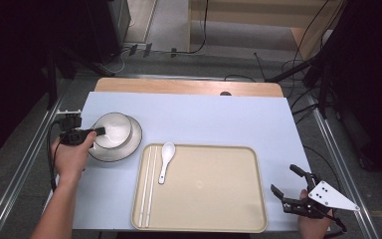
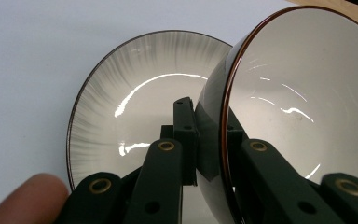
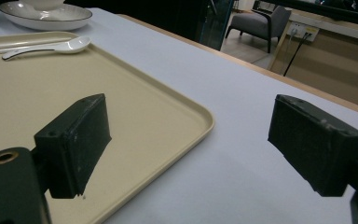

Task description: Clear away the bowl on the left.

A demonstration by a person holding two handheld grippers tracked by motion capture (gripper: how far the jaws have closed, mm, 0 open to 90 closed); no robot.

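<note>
- Nearest, right gripper [image 1: 287, 185] sits at the worktop's [image 1: 204, 117] near right corner, just right of the tray [image 1: 209, 219]; jaws wide apart, nothing between them.
- Right gripper view: tray edge runs between the two jaws, spoon [image 3: 51, 46] well beyond them.
- Chopsticks [image 1: 148, 186] lie along the tray's left side, long axis near-to-far; spoon [image 1: 165, 159] just beside them, bowl end far.
- Rest of tray bare, probably the drop spot.
- Left gripper [image 1: 98, 131] is much nearer the task's thing: jaws clamped on the bowl [image 1: 113, 130] at its left rim.
- Left gripper view: bowl [image 2: 303, 102] wall sits between the jaws, one jaw outside, one inside; rim tilted up, mouth facing right in that view.
- Plate [image 2: 135, 107] lies under and behind the bowl; can't tell if the bowl's foot touches it.
- Key relation: tray lies right of and nearer than the bowl, so the carry likely goes right and toward the person, clearing the plate [image 1: 129, 147] rim first.
</note>
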